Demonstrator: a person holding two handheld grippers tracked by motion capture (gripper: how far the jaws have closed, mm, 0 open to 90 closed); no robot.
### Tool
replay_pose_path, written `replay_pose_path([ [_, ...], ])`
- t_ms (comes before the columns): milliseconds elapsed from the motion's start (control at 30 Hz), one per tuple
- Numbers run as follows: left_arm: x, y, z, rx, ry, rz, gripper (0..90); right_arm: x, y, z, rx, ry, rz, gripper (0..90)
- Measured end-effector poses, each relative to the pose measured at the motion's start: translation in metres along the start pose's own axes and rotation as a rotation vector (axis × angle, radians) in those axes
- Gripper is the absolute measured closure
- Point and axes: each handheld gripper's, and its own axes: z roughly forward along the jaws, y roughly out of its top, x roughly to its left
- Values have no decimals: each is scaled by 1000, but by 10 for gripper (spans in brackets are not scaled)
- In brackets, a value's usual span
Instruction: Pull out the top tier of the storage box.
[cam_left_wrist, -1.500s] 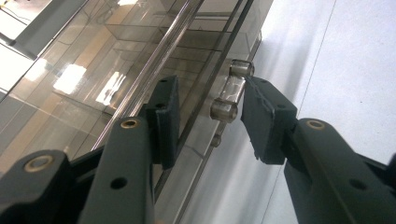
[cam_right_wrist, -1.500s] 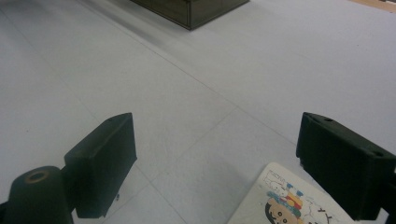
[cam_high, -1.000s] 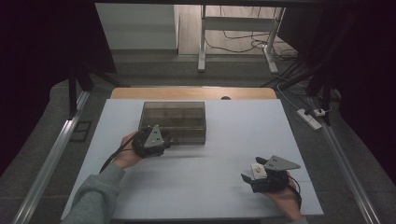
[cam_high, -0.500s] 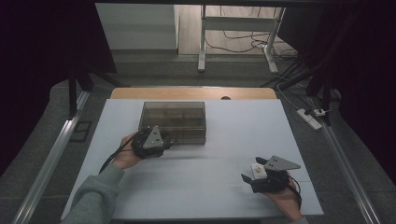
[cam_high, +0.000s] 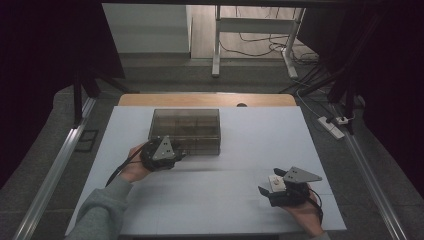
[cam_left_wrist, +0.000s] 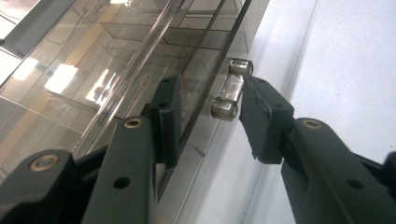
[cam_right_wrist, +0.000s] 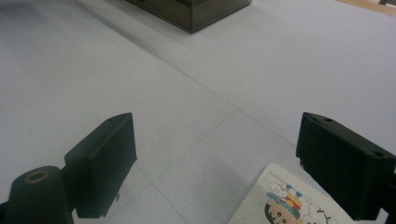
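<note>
At the near right edge of the white table (cam_high: 230, 195), the right gripper (cam_right_wrist: 217, 156) rests with jaws wide apart beside a cartoon-printed card (cam_right_wrist: 280, 200). Farther off, the left gripper (cam_left_wrist: 208, 116) straddles the smoky transparent plastic compartment box's (cam_high: 186, 130) front wall and clear latch (cam_left_wrist: 229, 95), pads not pressing; its compartments' contents are indiscernible.

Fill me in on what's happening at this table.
A person works a gripper in each hand on a white table. The left gripper has its jaws astride the front wall and latch of a clear plastic organizer box. The right gripper rests open near the table's front, with a small picture card beside one jaw.
</note>
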Motion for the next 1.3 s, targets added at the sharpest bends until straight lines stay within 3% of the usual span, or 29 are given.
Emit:
replay_pose_path([
  [1300,-7,0,-6,8,-21,13,605,0,0,0,0,0,0,117],
])
